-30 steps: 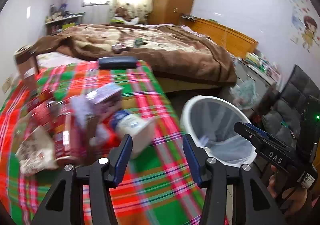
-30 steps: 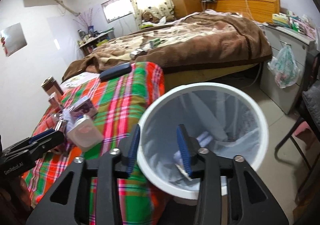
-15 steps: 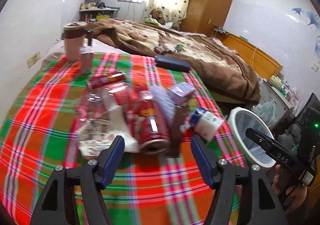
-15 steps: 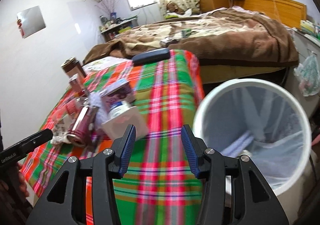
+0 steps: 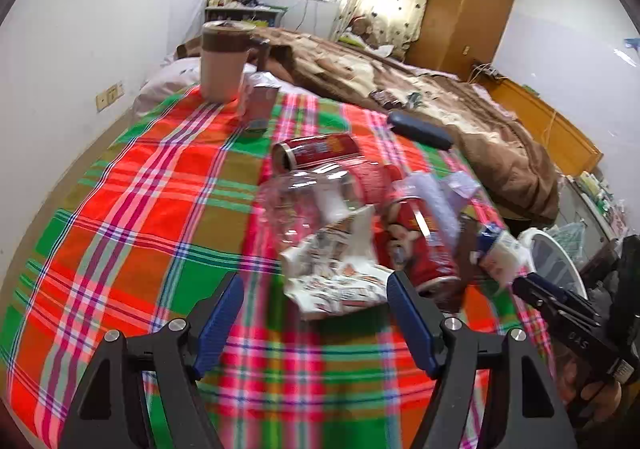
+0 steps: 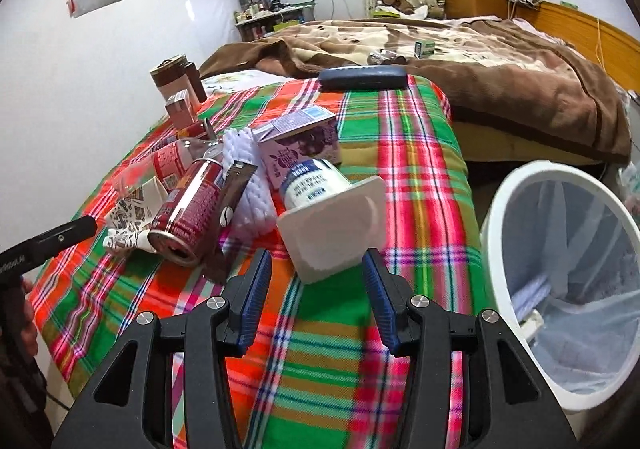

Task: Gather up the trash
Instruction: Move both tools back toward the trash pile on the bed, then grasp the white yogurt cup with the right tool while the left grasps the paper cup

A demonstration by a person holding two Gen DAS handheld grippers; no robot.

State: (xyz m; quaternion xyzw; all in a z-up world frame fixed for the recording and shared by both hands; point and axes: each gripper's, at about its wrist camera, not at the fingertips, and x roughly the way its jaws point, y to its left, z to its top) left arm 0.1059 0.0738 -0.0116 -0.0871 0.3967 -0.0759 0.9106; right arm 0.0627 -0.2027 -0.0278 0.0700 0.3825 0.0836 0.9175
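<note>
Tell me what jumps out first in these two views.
The loud plaid cloth dominates, with a heap of trash at its middle: a red can lying on its side and a tipped white yogurt cup just ahead of the open right gripper. Beside the cloth's right edge stands a white bin. The left gripper, jaws opening and empty, faces a crumpled printed wrapper.

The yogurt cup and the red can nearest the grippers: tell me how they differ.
The yogurt cup is white plastic with a blue-printed label; the red can is shiny dark-red metal. The yogurt cup flares to a wide, squarish mouth; the red can is a slim cylinder with a small round end. The yogurt cup lies clear of the pile; the red can lies among wrappers. Both lie on their sides on the plaid cloth, ends toward the camera.
</note>
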